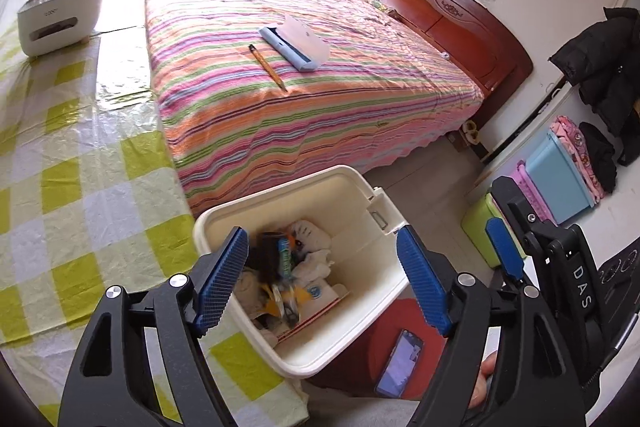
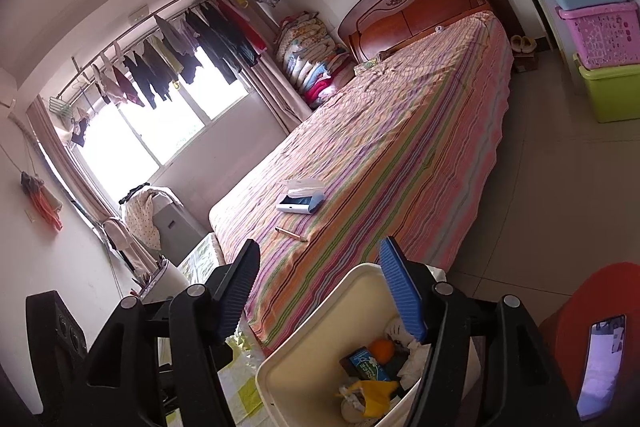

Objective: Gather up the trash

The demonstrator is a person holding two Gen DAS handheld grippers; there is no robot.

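Observation:
A cream plastic trash bin [image 1: 362,205] stands beside the table and holds several pieces of trash [image 1: 288,275]: crumpled tissues, wrappers, a blurred dark item. My left gripper [image 1: 322,279] is open and empty above the bin's mouth. In the right wrist view the bin [image 2: 292,359] sits low, with trash [image 2: 372,371] inside, including an orange and a yellow wrapper. My right gripper [image 2: 320,291] is open and empty above the bin's near rim. It also shows in the left wrist view [image 1: 506,251], right of the bin.
A table with a green checked cloth [image 1: 80,167] is on the left, a white caddy [image 1: 60,15] at its far end. A striped bed [image 1: 300,79] holds a pencil [image 1: 268,67] and a pencil case [image 1: 296,43]. A phone [image 1: 400,363] lies on a red stool. Storage boxes [image 2: 600,27] stand by the wall.

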